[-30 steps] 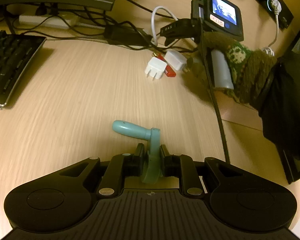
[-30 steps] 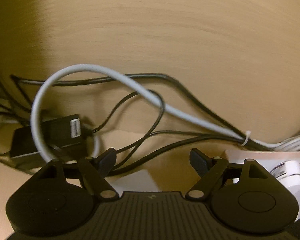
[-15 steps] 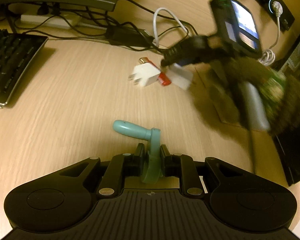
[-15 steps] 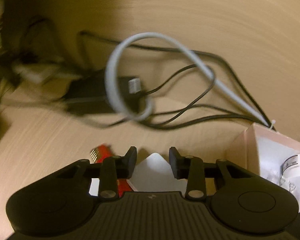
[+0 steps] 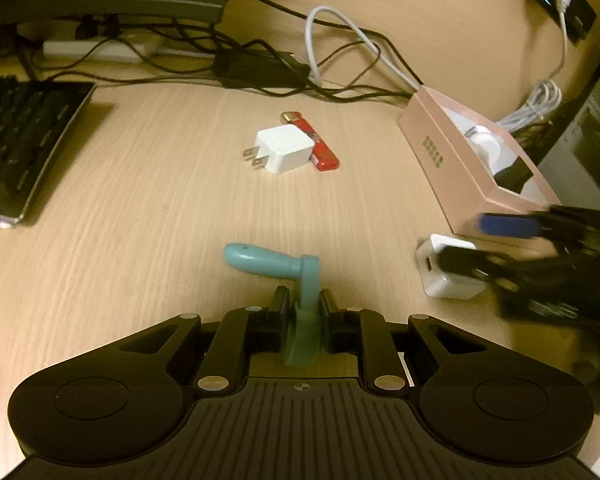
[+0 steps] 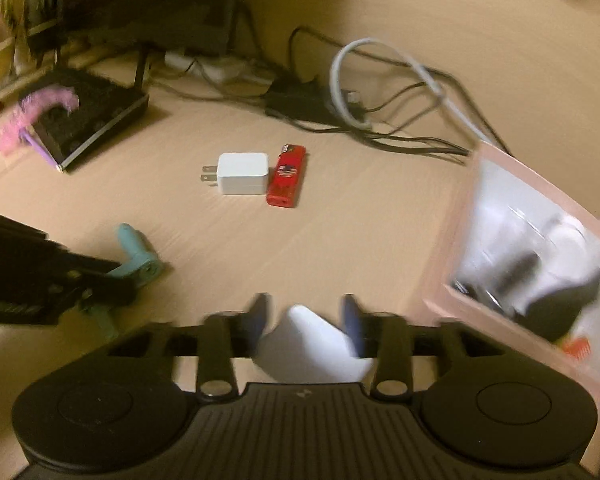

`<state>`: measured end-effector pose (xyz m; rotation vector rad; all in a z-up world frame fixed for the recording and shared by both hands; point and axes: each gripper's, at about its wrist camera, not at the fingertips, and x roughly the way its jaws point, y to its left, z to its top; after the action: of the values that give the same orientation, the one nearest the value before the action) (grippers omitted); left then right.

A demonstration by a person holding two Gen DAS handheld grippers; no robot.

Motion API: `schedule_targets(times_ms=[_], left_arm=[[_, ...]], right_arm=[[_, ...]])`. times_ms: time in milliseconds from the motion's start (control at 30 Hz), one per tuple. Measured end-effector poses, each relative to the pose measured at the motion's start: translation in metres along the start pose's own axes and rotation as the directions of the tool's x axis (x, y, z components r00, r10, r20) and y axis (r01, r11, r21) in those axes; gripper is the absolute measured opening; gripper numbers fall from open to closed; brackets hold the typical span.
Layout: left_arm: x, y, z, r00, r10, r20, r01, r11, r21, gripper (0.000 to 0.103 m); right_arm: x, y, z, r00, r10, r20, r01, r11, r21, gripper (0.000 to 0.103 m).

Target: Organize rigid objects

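My left gripper (image 5: 304,300) is shut on the flat arm of a teal crank handle (image 5: 272,260), held low over the wooden desk. In the right wrist view the same teal crank handle (image 6: 136,256) shows at the left. A white adapter block (image 6: 312,344) fills the gap in my right gripper (image 6: 303,312) and touches both pads; the jaws are opening. From the left wrist view that white adapter block (image 5: 440,280) hangs close beside the open pink box (image 5: 432,148), with the right gripper (image 5: 480,244) blurred. A white plug charger (image 5: 286,148) and a red lighter (image 5: 320,148) lie together mid-desk.
The pink box (image 6: 456,220) holds white and black items. A black keyboard (image 5: 16,140) lies at the left. Tangled black and white cables (image 5: 340,40), a power strip and a monitor base run along the back edge.
The right gripper closed on the white adapter block beside the charger and lighter, then swept it toward the pink box. The remaining charger shifted slightly. The left gripper kept still.
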<state>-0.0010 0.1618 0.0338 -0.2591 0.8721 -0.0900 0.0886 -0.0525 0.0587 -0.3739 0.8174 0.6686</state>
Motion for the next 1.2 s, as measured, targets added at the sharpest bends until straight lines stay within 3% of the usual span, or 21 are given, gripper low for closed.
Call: schedule_targets(times_ms=[67, 167, 267, 500, 833, 1200], left_arm=[[0.001, -0.006, -0.002, 1.000, 0.020, 0.008, -0.020, 0.999, 0.046, 0.019], [0.000, -0.013, -0.006, 0.999, 0.041, 0.017, -0.042, 0.996, 0.075, 0.019], [0.001, -0.017, -0.008, 0.998, 0.055, 0.029, -0.057, 0.995, 0.077, 0.019], [0.003, -0.029, -0.012, 0.997, 0.070, 0.044, -0.075, 0.988, 0.132, 0.019], [0.005, -0.031, -0.006, 0.999, 0.002, -0.034, 0.002, 0.992, 0.125, 0.019], [0.009, -0.044, -0.001, 0.995, 0.063, -0.082, -0.045, 0.977, 0.209, 0.018]], right_arm=[[-0.013, -0.005, -0.011, 0.999, -0.004, 0.045, 0.002, 0.999, 0.032, 0.075], [-0.025, -0.011, -0.031, 0.998, -0.022, 0.065, 0.016, 0.996, 0.090, 0.077], [-0.024, -0.021, -0.047, 0.999, 0.017, 0.038, -0.024, 0.981, 0.194, 0.078], [-0.030, -0.023, -0.078, 0.998, -0.053, 0.020, 0.044, 0.950, 0.309, 0.078], [-0.037, -0.027, -0.107, 0.987, -0.159, -0.001, 0.150, 0.934, 0.325, 0.086], [-0.028, -0.024, -0.103, 0.987, -0.161, -0.018, 0.158, 0.931, 0.328, 0.103]])
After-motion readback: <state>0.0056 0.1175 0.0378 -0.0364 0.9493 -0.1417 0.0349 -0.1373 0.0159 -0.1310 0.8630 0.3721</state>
